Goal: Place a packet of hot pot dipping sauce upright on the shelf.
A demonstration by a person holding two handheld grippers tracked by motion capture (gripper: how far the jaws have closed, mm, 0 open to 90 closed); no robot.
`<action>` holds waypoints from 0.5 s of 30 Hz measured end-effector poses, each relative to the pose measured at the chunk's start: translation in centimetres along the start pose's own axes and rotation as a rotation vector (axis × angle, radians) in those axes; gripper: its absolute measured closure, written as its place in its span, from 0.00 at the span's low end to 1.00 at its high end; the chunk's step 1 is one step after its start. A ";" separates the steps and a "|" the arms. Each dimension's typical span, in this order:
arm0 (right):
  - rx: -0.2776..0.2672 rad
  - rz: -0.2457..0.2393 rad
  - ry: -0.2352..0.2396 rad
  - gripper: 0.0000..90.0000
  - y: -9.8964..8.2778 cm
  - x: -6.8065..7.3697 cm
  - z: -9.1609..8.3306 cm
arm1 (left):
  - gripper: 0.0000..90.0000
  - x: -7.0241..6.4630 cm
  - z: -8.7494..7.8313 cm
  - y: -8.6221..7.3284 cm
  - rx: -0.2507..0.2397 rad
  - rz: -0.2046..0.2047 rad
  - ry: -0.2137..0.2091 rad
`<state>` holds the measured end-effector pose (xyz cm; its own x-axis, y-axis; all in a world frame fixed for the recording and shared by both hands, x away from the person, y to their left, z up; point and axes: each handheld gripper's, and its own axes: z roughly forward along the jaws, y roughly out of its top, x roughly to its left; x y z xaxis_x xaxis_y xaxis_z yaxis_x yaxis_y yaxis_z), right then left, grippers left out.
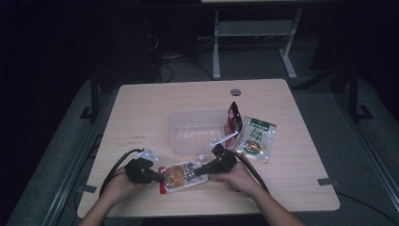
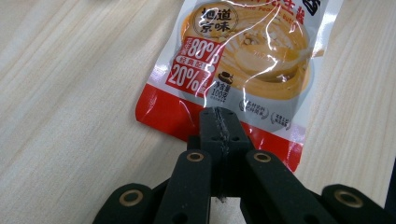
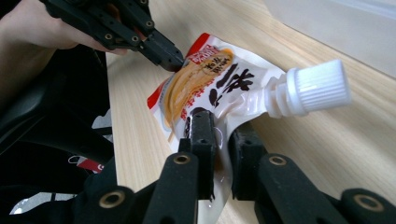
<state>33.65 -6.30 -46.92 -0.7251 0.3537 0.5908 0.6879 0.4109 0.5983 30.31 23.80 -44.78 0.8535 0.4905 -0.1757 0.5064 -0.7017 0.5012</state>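
High view: the sauce pouch (image 1: 181,176) lies near the tabletop's (image 1: 141,113) front edge. Left gripper (image 1: 159,177) fingers clamp its red bottom edge; right gripper (image 1: 201,170) fingers pinch its top edge beside the white cap (image 3: 317,87).

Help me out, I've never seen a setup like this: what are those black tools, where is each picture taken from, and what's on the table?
A person holds two hand-held clamps. From above, the left gripper and right gripper pinch opposite ends of a spouted sauce pouch. The other two pictures come from cameras riding on each gripper: one shows the left pinching the pouch's red bottom edge, the other the right gripping near the white cap. On the wooden table sit a clear plastic box, a green-topped packet and a small dark red packet.
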 end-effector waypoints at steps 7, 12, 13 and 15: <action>-0.030 0.002 0.050 0.92 0.2 0.4 -0.4 | 1.00 0.0 0.0 -0.1 -0.013 -0.013 -0.004; -0.072 -0.006 0.104 0.95 0.4 1.0 -0.7 | 1.00 0.0 0.0 -0.2 -0.013 -0.013 -0.004; -0.075 -0.009 0.106 0.96 0.5 1.2 -0.7 | 1.00 0.0 0.0 -0.1 -0.012 -0.008 -0.002; -0.076 -0.019 0.126 0.96 0.7 1.6 -0.7 | 1.00 -0.1 0.0 -0.1 -0.009 -0.002 0.006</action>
<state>33.05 -6.06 -45.16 -0.7319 0.2357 0.6394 0.6777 0.3502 0.6466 30.15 23.83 -44.81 0.8519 0.4947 -0.1718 0.5068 -0.6961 0.5085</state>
